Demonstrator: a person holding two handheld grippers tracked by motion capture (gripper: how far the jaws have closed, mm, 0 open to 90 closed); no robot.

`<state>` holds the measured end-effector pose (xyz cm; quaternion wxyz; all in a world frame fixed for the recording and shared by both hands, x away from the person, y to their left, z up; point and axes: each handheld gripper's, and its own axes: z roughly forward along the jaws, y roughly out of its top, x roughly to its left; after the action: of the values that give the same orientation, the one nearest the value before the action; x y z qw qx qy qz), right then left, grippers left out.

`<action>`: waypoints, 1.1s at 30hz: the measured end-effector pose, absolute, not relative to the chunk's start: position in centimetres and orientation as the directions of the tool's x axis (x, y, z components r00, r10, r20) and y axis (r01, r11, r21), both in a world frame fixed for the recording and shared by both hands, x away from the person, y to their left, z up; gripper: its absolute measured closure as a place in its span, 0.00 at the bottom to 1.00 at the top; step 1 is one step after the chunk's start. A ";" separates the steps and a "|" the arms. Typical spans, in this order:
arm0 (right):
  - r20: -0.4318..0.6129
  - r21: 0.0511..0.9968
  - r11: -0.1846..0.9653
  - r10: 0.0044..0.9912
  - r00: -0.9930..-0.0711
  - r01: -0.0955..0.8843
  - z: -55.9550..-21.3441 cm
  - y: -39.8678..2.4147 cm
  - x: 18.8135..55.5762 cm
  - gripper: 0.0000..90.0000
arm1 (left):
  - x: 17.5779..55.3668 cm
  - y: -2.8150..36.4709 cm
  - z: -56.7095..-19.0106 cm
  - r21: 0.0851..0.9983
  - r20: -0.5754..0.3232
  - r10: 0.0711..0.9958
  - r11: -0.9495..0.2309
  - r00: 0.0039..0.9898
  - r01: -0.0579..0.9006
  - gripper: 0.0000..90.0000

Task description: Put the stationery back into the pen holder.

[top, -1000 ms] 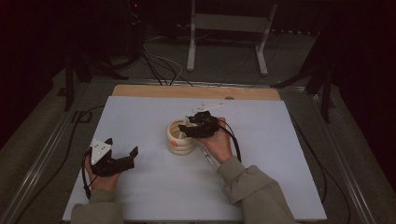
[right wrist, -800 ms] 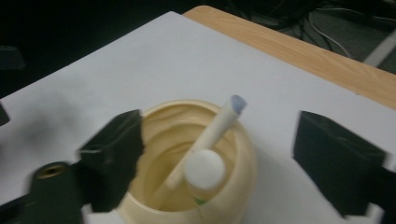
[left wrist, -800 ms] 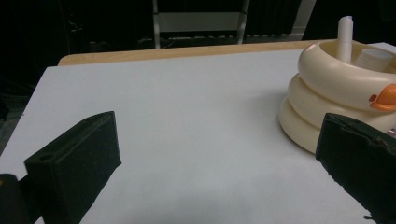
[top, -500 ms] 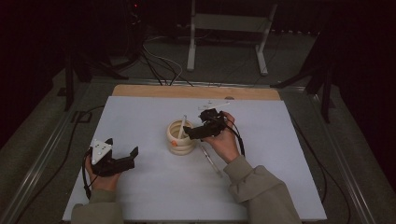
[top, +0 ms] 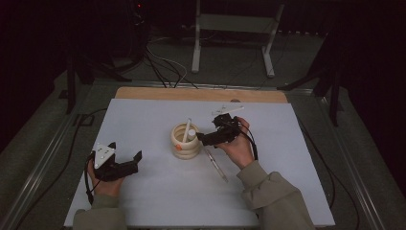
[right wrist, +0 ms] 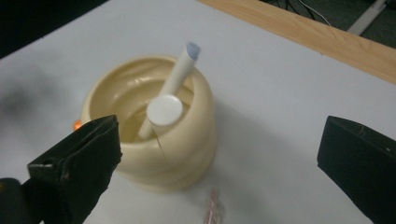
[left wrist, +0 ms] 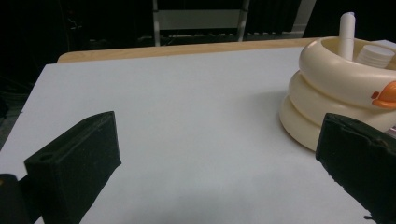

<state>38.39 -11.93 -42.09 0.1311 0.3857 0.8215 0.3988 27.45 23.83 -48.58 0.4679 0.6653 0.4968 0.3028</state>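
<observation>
— Pens first: where are they seen?

— A white pen [right wrist: 180, 74] and a second one with a round white cap [right wrist: 164, 110] are seen standing tilted inside the cream ringed holder [top: 186, 142], which is placed near the middle of the white desk [top: 143, 201]. An orange mark [left wrist: 385, 95] is carried on the holder's side. A clear pen [top: 215, 164] is left lying flat on the desk, just beside the holder and below the right hand.

— How is the right hand-held gripper [top: 205, 139] held?

— It is held level just to the right of the holder, pointed at it. Its jaws have just been opening and are now spread wide; nothing is caught between them, and the holder is seen beyond the left jaw in the right gripper view.

— And the left hand-held gripper [top: 125, 155]?

— It is rested at the left of the desk, well apart from the holder. Its jaws are also stood wide apart, with only bare desk between them. A grey three-cornered plate [top: 103, 155] is borne on top.
</observation>
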 end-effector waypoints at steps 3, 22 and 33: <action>0.087 0.750 0.392 0.741 -0.666 0.534 -42.2 -12.4 38.2 0.00 | 27.4 23.8 -48.6 0.923 -0.061 0.944 -0.071 0.325 0.379 0.00; 0.050 0.689 0.449 0.754 -0.655 0.569 -43.1 -14.5 35.8 0.00 | 27.3 23.9 -48.5 0.925 -0.063 0.944 -0.067 0.323 0.375 0.00; 0.045 0.646 0.462 0.772 -0.634 0.608 -44.2 -15.6 34.6 0.00 | 27.2 24.0 -48.6 0.924 -0.066 0.946 -0.062 0.318 0.378 0.00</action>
<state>34.59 -15.65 -44.17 0.1281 0.4081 0.8454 0.3200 27.22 23.99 -48.55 0.4687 0.6628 0.4992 0.3030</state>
